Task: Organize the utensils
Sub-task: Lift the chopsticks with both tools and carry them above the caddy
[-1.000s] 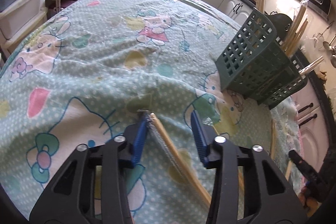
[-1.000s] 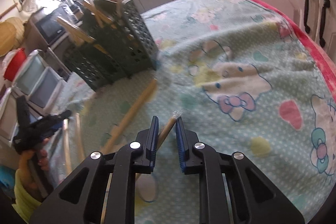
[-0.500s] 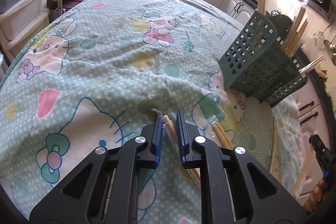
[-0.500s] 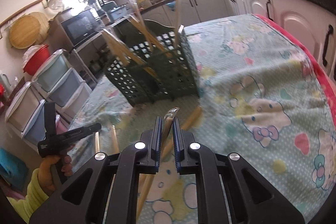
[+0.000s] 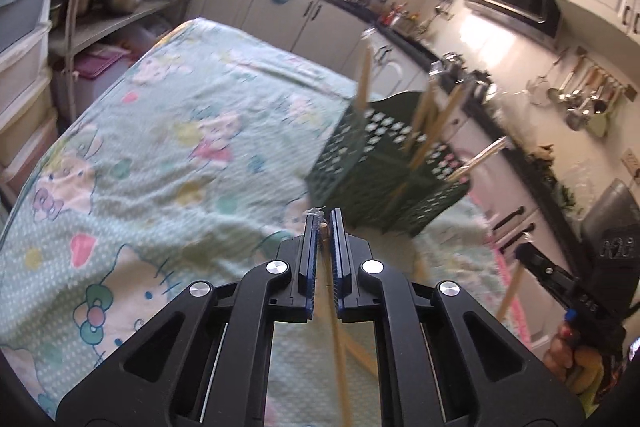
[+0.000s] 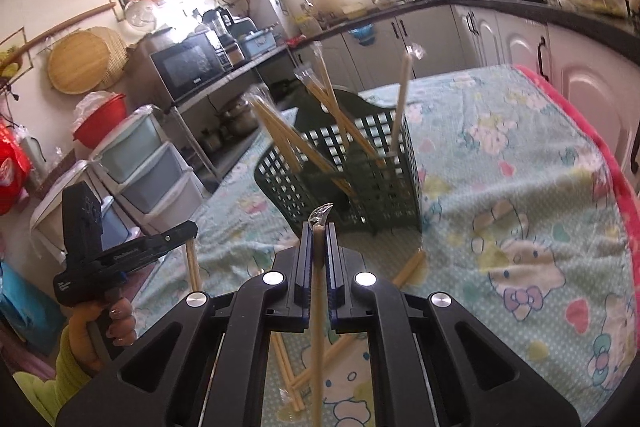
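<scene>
A dark green lattice utensil basket (image 5: 384,163) stands on the table and holds several wrapped chopstick pairs; it also shows in the right wrist view (image 6: 360,167). My left gripper (image 5: 324,227) is shut on a wrapped pair of chopsticks (image 5: 338,339), raised above the cloth in front of the basket. My right gripper (image 6: 319,231) is shut on another wrapped pair of chopsticks (image 6: 318,327), also raised and short of the basket. More chopsticks (image 6: 408,267) lie loose on the cloth below.
A mint Hello Kitty tablecloth (image 5: 160,155) covers the table. Plastic drawers (image 6: 148,167) and a shelf stand to one side, white kitchen cabinets (image 6: 520,43) to the other. Each hand-held gripper shows in the other's view: the left (image 6: 116,251), the right (image 5: 560,287).
My left gripper closed on chopsticks lying on the cloth and lifted them. My right gripper, shut on its chopsticks, rose from the cloth toward the basket.
</scene>
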`<action>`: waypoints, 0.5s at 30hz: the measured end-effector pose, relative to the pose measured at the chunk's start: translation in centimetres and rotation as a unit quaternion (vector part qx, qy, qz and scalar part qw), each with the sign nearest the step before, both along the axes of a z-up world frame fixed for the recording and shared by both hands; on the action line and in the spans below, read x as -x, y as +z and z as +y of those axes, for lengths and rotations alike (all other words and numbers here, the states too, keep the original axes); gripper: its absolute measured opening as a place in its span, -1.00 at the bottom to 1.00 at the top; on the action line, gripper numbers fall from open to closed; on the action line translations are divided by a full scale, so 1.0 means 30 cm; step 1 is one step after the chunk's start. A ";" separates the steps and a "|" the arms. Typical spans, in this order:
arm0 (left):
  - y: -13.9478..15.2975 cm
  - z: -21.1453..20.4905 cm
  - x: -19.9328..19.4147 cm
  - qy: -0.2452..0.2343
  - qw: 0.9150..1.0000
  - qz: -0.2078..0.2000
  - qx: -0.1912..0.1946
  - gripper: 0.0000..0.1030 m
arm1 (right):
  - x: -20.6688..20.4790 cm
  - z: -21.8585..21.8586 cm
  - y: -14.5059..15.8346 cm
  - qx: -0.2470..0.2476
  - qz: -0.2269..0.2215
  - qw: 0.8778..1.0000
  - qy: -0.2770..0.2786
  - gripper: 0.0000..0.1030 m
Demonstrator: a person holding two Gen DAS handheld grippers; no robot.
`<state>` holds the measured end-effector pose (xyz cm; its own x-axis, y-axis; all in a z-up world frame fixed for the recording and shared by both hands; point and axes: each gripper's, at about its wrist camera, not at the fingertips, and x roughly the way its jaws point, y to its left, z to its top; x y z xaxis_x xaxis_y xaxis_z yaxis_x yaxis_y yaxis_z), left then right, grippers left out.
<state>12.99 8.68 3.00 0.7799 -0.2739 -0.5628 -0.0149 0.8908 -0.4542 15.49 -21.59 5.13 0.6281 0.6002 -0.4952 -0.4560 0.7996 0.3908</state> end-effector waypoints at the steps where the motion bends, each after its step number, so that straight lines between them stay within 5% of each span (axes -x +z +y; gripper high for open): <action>1: 0.015 -0.007 0.002 -0.004 1.000 -0.005 0.001 -0.94 | 0.003 -0.004 0.008 -0.001 -0.003 1.000 0.000 -0.88; 15: 0.207 -0.120 0.011 -0.048 0.996 -0.073 -0.015 -0.94 | 0.035 -0.060 0.105 -0.015 -0.054 0.998 -0.019 -0.88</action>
